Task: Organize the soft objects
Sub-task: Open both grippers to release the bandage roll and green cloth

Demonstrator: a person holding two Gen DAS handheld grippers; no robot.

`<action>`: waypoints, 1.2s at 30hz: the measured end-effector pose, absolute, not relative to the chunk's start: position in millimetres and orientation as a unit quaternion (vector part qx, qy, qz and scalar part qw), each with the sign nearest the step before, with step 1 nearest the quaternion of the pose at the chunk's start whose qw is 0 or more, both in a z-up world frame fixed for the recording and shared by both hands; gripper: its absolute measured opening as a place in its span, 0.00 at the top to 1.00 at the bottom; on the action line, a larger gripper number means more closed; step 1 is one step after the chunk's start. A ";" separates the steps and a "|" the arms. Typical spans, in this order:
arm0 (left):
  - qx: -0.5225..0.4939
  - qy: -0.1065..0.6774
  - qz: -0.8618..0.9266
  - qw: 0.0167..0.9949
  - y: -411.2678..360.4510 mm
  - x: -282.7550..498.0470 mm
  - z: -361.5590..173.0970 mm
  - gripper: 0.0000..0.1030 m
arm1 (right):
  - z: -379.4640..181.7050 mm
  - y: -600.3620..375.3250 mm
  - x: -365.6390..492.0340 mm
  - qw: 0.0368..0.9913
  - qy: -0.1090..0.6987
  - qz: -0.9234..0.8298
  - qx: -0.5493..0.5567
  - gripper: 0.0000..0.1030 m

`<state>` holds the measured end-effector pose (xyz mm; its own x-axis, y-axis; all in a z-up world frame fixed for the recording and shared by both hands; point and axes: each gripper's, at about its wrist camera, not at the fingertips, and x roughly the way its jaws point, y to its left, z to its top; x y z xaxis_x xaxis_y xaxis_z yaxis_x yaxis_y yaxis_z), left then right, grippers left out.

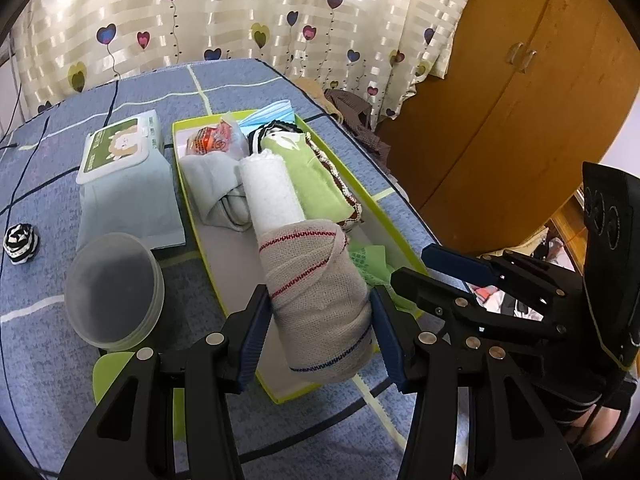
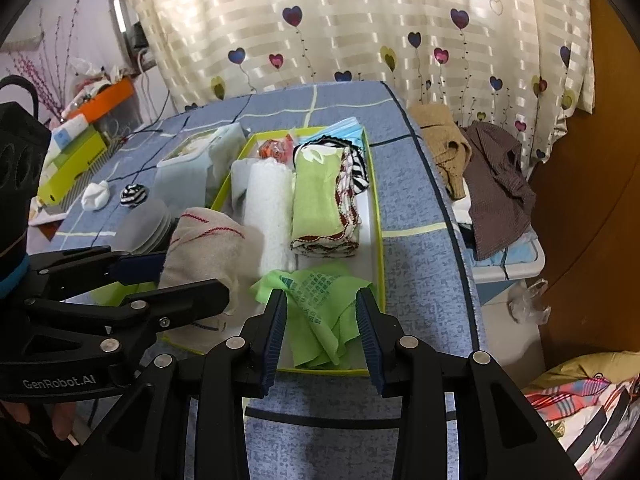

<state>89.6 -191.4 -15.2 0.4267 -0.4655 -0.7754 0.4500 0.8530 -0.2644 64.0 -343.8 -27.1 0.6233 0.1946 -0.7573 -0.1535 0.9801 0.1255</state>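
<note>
Here the left gripper (image 1: 320,334) pinches a rolled beige cloth (image 1: 320,292) with red and blue stripes, both blue pads pressed against its sides, over the near end of the lime-rimmed tray (image 1: 188,200). Straight ahead of its fingertips, the roll's far end meets a white towel roll (image 1: 270,190) lying lengthwise in the tray; to that roll's left sits a folded grey cloth (image 1: 212,188), to its right a green cloth with a dark beaded border (image 1: 316,178). Bare tray floor shows just left of the held roll, running up to the near-left rim.

The right gripper (image 2: 321,326) is spread, its pads on either side of a crumpled light-green cloth (image 2: 320,300) in the tray's near corner; whether they touch it I cannot tell. The tray's right rim (image 2: 380,248) runs just beyond its right finger, with open blue bedspread (image 2: 416,264) between that rim and the bed edge.

Left of the left gripper, outside the tray, stand stacked clear plastic lids (image 1: 114,292), a wet-wipes pack (image 1: 120,146) on a pale folded cloth, and, farther out, a striped rolled sock (image 1: 20,242).
</note>
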 end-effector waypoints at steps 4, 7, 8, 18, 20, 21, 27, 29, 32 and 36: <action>-0.007 0.458 -0.268 0.848 -190.7 88.4 -12.1 0.50 | -26.0 -348.0 62.2 0.902 0.419 0.096 0.027 0.66; -0.006 0.456 -0.268 0.849 -190.7 87.7 -10.6 0.50 | -25.5 -349.4 61.7 0.903 0.418 0.097 0.029 0.66; -0.006 0.455 -0.268 0.849 -190.9 87.2 -9.7 0.50 | -25.4 -349.4 61.5 0.903 0.418 0.097 0.029 0.66; 0.000 0.458 -0.264 0.849 -196.7 88.3 -15.1 0.50 | -22.1 -351.1 60.8 0.905 0.414 0.097 0.027 0.66; -0.001 0.454 -0.263 0.851 -196.4 89.2 -13.7 0.50 | -22.3 -350.0 60.7 0.904 0.415 0.099 0.027 0.66; -0.001 0.451 -0.263 0.853 -196.2 88.9 -12.6 0.50 | -21.7 -349.9 60.8 0.904 0.415 0.099 0.027 0.66; -0.001 0.444 -0.265 0.856 -195.8 86.3 -8.8 0.50 | -21.5 -349.3 60.1 0.905 0.414 0.098 0.027 0.66; -0.004 0.441 -0.266 0.857 -193.8 85.0 -5.8 0.50 | -20.9 -348.0 60.3 0.905 0.413 0.098 0.025 0.66; -0.013 0.436 -0.267 0.859 -189.4 81.9 -0.9 0.50 | -17.2 -344.1 59.3 0.907 0.409 0.098 0.021 0.66; -0.017 0.427 -0.267 0.864 -183.1 76.6 6.6 0.50 | -9.0 -338.0 55.2 0.910 0.403 0.098 0.015 0.66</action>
